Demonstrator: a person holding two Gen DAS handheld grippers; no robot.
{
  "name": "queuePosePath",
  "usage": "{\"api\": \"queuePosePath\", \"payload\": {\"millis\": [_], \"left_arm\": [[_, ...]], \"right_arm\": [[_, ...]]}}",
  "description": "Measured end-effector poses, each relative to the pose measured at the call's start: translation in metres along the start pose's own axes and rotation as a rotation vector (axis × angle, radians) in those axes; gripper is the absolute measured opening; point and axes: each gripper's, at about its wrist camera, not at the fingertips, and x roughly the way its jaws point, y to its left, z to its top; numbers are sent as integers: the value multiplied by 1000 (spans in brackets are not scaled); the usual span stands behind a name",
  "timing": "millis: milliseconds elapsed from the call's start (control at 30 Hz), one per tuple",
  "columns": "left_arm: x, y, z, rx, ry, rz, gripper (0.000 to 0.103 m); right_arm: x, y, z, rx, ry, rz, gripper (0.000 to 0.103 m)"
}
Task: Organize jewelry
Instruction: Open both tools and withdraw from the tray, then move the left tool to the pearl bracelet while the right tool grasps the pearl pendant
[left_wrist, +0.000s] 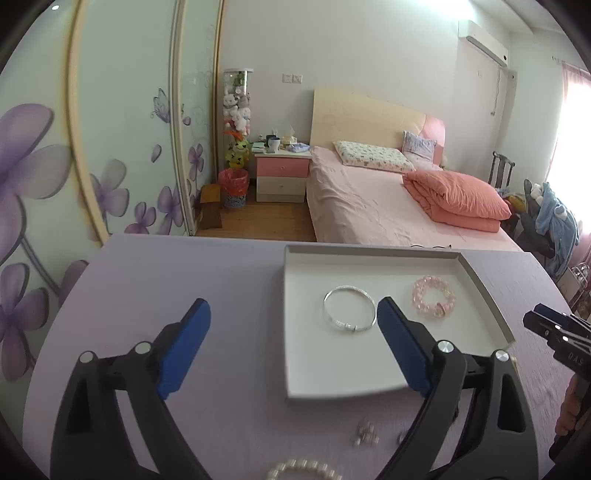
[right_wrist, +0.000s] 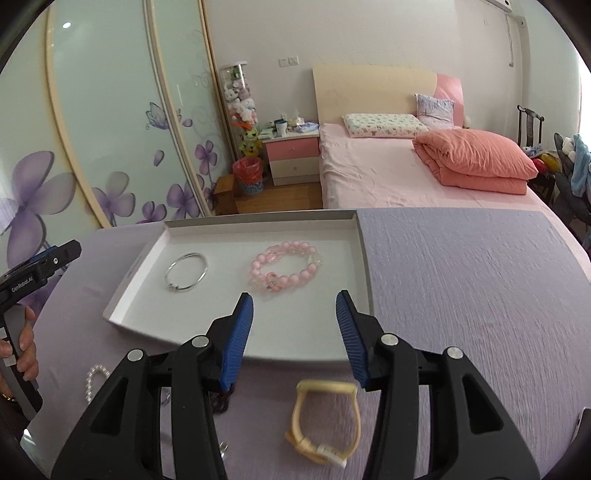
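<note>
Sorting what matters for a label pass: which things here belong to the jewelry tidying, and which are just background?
Job: white tray, silver bangle, pink bead bracelet, pearl bracelet, yellow watch.
Background: bed, nightstand, red bin.

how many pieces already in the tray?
2. The silver bangle lies on the left of the white tray, and the pink bead bracelet at its middle, apart from the bangle. Other pieces lie outside it; some may be hidden behind the grippers.
</note>
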Motion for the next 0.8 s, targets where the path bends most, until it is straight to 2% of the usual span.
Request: {"api": "queuePosePath", "payload": {"millis": [333, 600, 800], "left_arm": [[-71, 30, -82, -44, 14, 7, 101], [-88, 13, -124, 64, 17, 4, 101], [-87, -2, -141, 113, 40, -26, 101]], "right_arm": [[-46, 10, -58, -51, -18, 3, 49], [-41, 7, -111, -82, 90, 1, 49], [-33, 2, -132, -73, 153, -6, 49]]}}
